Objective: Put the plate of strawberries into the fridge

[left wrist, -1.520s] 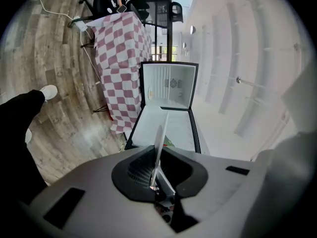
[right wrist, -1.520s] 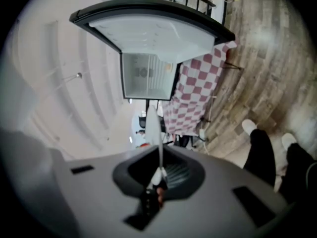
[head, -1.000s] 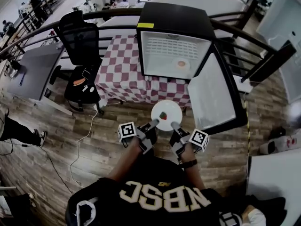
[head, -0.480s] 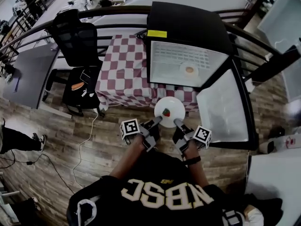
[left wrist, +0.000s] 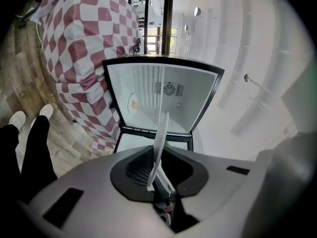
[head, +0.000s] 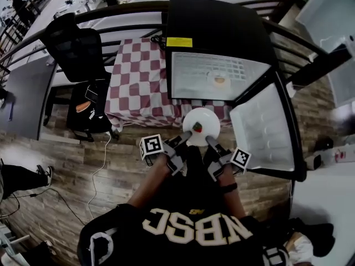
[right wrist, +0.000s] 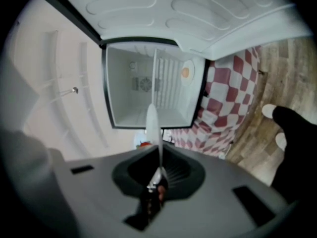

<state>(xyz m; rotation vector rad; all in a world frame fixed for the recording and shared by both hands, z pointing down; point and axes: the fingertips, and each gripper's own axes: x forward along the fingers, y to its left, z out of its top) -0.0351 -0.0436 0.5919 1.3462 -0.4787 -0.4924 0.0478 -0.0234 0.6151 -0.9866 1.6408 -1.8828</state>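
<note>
Since the person has walked closer, the left gripper (head: 185, 135), whose jaws have just eased apart slightly yet still pinch the near rim of the plate (head: 204, 121), and the right gripper (head: 210, 140), clamped on that rim, hold it and its strawberry (head: 196, 127) at the front edge of the open fridge (head: 222, 21), seemingly ready to slide in.

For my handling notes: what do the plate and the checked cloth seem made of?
Plate: white, smooth, probably ceramic or hard plastic; thin stiff rim. Checked cloth: likely woven fabric, matt; it hangs in soft folds at its edges.
</note>
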